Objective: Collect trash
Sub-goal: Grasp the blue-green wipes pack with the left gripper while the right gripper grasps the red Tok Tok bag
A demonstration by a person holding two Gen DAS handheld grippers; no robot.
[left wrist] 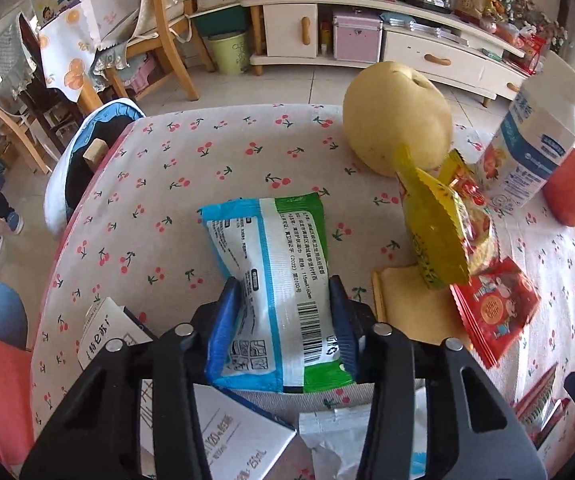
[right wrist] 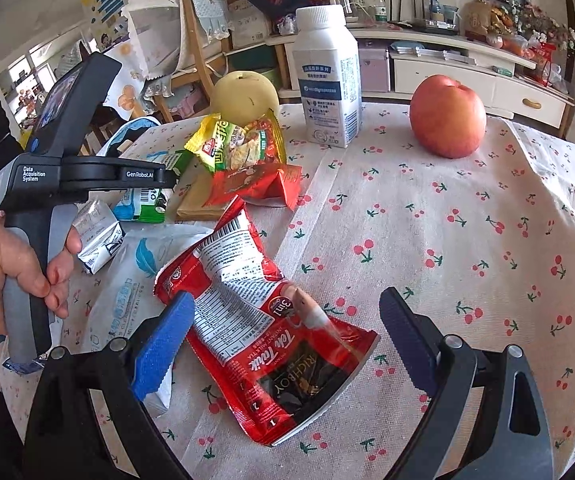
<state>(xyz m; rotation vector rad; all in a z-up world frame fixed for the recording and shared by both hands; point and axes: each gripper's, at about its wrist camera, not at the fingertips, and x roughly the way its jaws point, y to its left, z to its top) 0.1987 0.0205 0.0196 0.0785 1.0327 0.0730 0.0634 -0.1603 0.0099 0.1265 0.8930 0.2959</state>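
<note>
Low in the left wrist view, the left gripper is seen half closed on a blue and green packet, its blue pads pressed against the packet's two sides over the cherry-print tablecloth. At lower left of that frame a white carton lies flat, and to the right a yellow wrapper stands above a red sachet, with a pear at upper right and a milk bottle at the far right edge. In the right wrist view, a hand is seen at the left edge wrapped around the handle of the left gripper, whose jaws are mostly hidden behind its own body. Beside it a crumpled white wrapper and a pale tissue pack lie on the cloth. At bottom centre the right gripper is held wide open, its two pads on either side of a red tea packet lying flat between them; the left pad is at the packet's edge, the right pad well clear. An apple stands at upper right, apart from the litter.
</note>
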